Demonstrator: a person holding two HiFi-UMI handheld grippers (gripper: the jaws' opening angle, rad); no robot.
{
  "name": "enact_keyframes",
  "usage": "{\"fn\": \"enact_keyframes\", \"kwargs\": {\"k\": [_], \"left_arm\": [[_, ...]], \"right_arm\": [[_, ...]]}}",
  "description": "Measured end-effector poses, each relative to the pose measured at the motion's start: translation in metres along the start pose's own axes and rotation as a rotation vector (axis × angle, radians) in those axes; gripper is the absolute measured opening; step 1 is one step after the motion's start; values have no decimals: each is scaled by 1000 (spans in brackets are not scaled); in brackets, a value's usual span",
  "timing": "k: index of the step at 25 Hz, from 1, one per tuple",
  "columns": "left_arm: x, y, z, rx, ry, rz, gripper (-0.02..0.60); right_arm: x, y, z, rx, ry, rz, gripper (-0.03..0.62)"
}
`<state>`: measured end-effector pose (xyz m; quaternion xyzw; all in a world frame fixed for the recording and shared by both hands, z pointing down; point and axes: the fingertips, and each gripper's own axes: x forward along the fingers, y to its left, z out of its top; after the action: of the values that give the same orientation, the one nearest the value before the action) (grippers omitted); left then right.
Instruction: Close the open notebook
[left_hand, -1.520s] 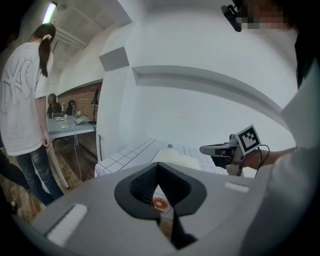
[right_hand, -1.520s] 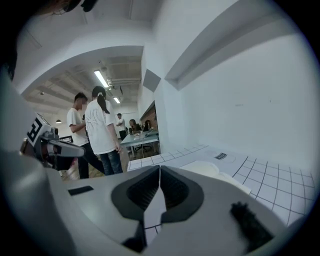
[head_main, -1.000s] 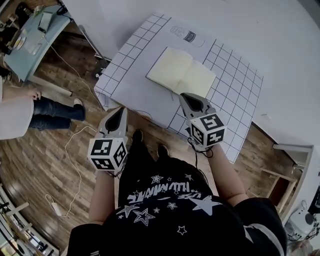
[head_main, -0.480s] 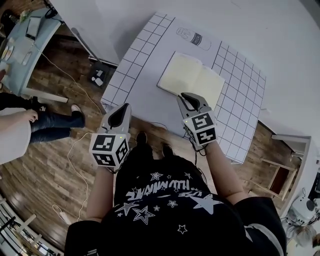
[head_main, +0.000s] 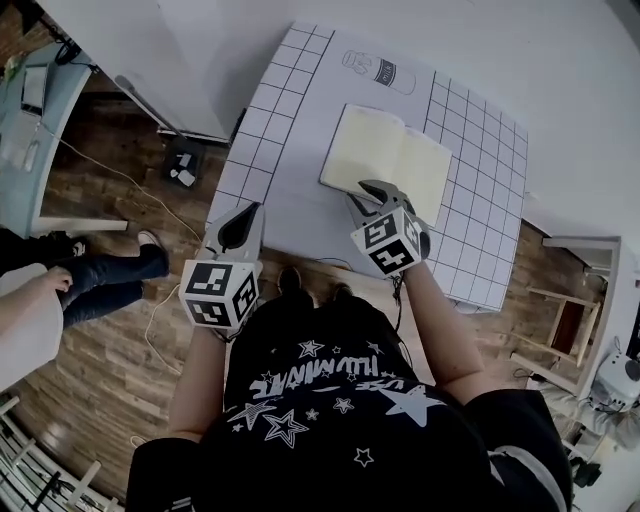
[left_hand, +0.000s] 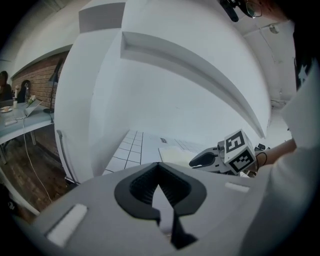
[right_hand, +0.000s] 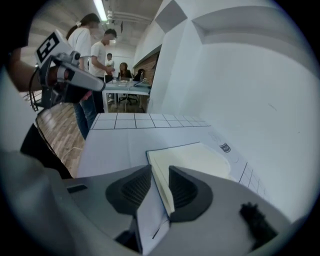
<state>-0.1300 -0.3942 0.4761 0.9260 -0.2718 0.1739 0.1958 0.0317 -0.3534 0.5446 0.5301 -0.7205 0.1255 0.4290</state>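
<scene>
Pages of cream paper lie spread flat where the open notebook with a dark-edged cover (head_main: 385, 155) (right_hand: 192, 157) (left_hand: 175, 152) rests on the white tabletop with black grid lines (head_main: 270, 110) (right_hand: 125, 145) (left_hand: 125, 150). It sits on the plain middle patch, toward the far right, with its fold running from far to near. The right claw (head_main: 368, 192) (right_hand: 157, 170) points steeply down at the near edge of the notebook, close to the fold. Its jaws have just been opening and stand wide. In the right gripper view the thick near edge of the page block runs up between them, close beside one pad, and neither pad visibly presses on it. The left claw (head_main: 243, 214) (left_hand: 159, 172) hovers over the near left corner of the tabletop, well apart from the notebook. Its black ribbed pads meet at the tips with nothing between them. A small printed bottle picture (head_main: 378, 70) marks the tabletop beyond the notebook's far edge. To the left a brown wooden plank floor (head_main: 110, 230) shows. A person in blue jeans (head_main: 110, 275) stands there, near a pale blue side table (head_main: 30, 120) at the far left.
</scene>
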Motion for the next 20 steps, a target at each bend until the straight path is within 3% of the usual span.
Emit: {"fn": "enact_keyframes", "kwargs": {"k": [12,20], "left_arm": [[30,6,1,30,42,-94,8],[30,13,1,17,34,-86,8]], "right_arm": [[31,6,-31,-307,201,-8,113],[37,6,-37,-381,267,-11,112]]}}
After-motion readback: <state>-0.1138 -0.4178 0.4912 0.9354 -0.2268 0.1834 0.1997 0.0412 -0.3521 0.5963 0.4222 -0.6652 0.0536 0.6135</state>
